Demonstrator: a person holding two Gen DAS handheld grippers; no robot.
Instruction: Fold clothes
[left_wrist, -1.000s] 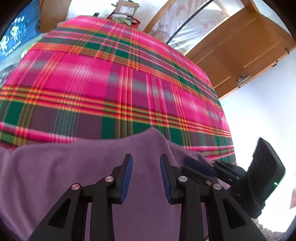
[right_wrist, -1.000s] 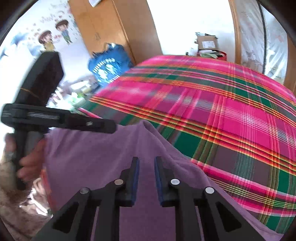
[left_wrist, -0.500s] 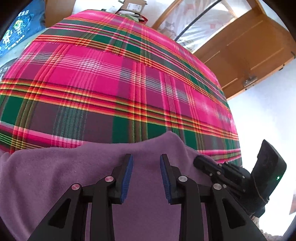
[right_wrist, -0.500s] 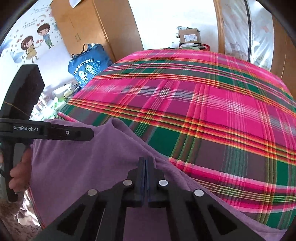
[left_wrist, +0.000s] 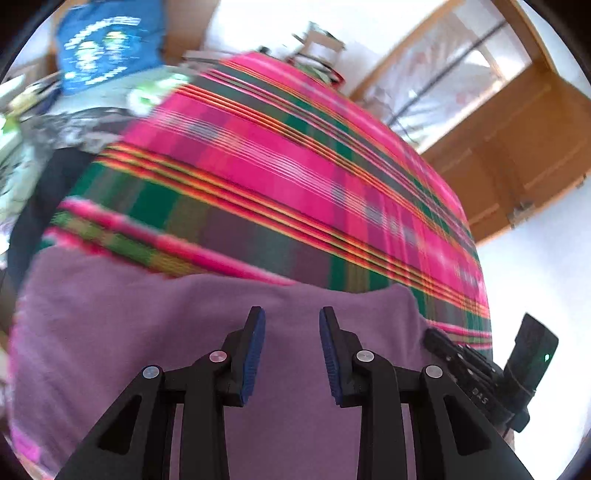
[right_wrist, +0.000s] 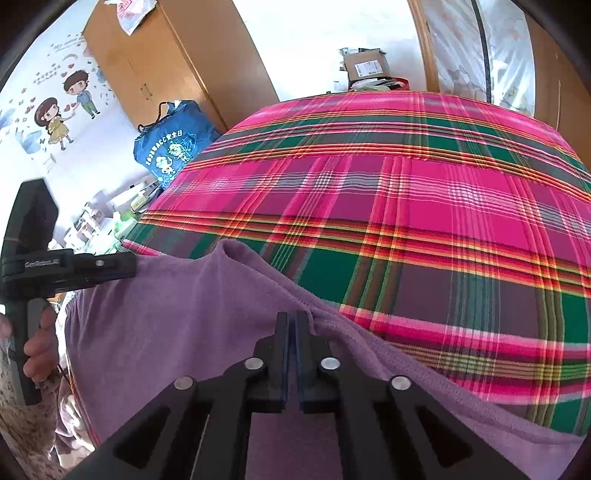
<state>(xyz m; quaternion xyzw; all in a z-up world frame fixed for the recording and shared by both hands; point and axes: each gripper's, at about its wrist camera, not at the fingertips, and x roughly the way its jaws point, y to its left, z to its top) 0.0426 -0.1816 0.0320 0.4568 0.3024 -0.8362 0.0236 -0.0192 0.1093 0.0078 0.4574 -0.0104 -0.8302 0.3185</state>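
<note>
Left gripper (left_wrist: 291, 350) swung sideways — fingers apart, right gripper (right_wrist: 292, 354) opening on purple garment (right_wrist: 177, 332)

Probably bedroom: plaid bed (right_wrist: 424, 206), wardrobe (right_wrist: 166, 62).

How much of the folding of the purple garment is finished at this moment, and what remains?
Done: the purple garment lies on the plaid bedspread, but no finished fold shows. In hand: the right gripper has its nearly closed jaws at the garment's far edge, now opening a little, with fabric pinched there; the left gripper hovers open above the cloth, gripping nothing. Left: practically the whole folding.
</note>
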